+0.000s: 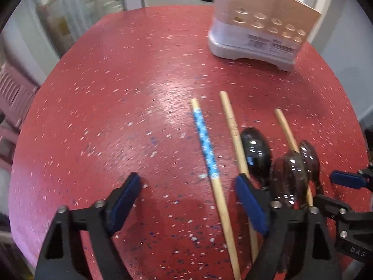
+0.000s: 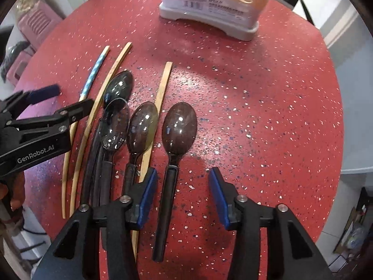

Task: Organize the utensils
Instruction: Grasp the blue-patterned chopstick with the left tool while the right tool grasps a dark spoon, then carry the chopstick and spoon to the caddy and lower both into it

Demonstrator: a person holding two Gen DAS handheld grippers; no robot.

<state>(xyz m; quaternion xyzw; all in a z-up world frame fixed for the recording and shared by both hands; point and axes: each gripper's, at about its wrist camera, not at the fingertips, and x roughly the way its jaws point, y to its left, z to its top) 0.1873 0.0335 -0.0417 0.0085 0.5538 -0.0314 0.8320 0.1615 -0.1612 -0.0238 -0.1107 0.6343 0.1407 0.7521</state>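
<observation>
1. Four dark translucent plastic spoons lie on the red speckled bench (image 2: pixel 256 93); the rightmost spoon (image 2: pixel 178 126) sits at centre.
2. Three wooden chopsticks, one blue-patterned (image 1: pixel 206 149), lie left of centre.
3. One white utensil holder (image 2: pixel 209 11) stands top centre.
4. Left gripper (image 1: pixel 188 198) fingers spread wide, empty.
5. Right gripper (image 2: pixel 181 193) fingers released, straddling the rightmost spoon's handle.

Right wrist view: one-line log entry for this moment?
right gripper: open, straddling rightmost spoon handle | left gripper: open over blue-wrapped chopstick | utensil holder: untouched
</observation>
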